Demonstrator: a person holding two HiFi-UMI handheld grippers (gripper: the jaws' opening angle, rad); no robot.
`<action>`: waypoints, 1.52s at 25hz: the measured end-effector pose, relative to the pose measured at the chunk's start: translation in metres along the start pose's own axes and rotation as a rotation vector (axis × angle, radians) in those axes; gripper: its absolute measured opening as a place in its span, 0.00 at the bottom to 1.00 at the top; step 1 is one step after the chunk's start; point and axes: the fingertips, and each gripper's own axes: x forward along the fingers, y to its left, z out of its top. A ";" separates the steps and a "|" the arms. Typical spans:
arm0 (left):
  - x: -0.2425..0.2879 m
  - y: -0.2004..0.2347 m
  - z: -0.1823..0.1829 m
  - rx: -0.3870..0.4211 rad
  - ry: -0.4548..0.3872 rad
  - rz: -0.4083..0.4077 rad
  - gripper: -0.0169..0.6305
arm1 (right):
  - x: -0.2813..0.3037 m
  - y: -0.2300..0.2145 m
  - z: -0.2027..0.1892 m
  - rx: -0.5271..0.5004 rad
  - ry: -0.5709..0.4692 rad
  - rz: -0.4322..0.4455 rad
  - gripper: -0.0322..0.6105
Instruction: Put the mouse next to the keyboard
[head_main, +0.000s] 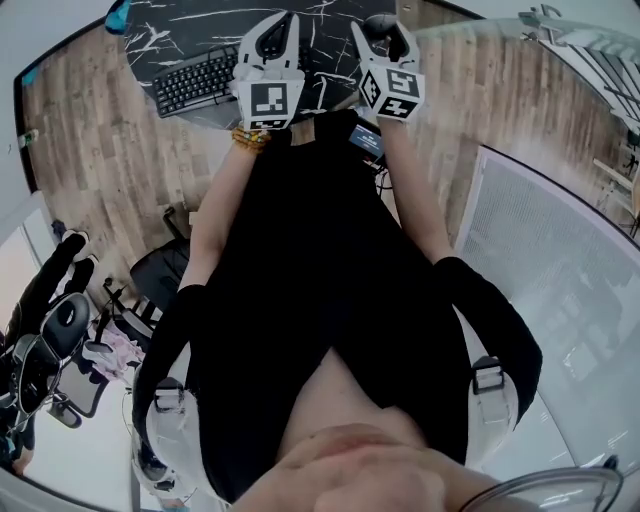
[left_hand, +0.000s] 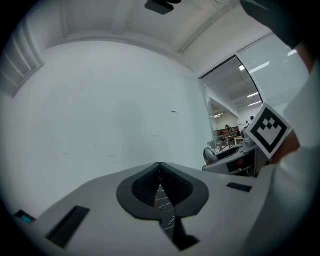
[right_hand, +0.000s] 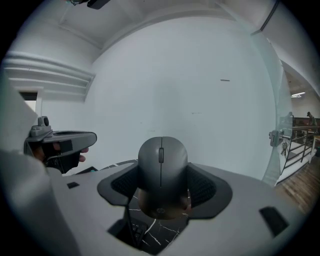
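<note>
Two jaws of your right gripper (right_hand: 162, 194) are squeezing the mouse (right_hand: 162, 161) and holding it up off the table (head_main: 335, 28), ready to carry. Your left gripper (left_hand: 160, 186) is pinching closed on nothing. The keyboard (head_main: 195, 82) is lying just to its left.

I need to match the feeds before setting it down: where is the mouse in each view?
Head view: mouse at the top, right of centre, in the right gripper.
Left gripper view: not in it.
Right gripper view: dead centre, clamped between the jaws.
Shared landmark: the black marbled tabletop, glimpsed under the jaws in both gripper views.
</note>
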 end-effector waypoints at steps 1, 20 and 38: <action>-0.001 -0.001 -0.002 -0.002 0.006 -0.003 0.05 | 0.000 -0.001 -0.003 0.009 0.003 0.000 0.49; -0.014 0.007 -0.018 0.003 0.056 0.019 0.05 | 0.019 0.006 -0.049 0.058 0.118 0.057 0.49; -0.023 0.016 -0.024 0.013 0.061 0.066 0.05 | 0.037 0.005 -0.108 0.071 0.271 0.095 0.49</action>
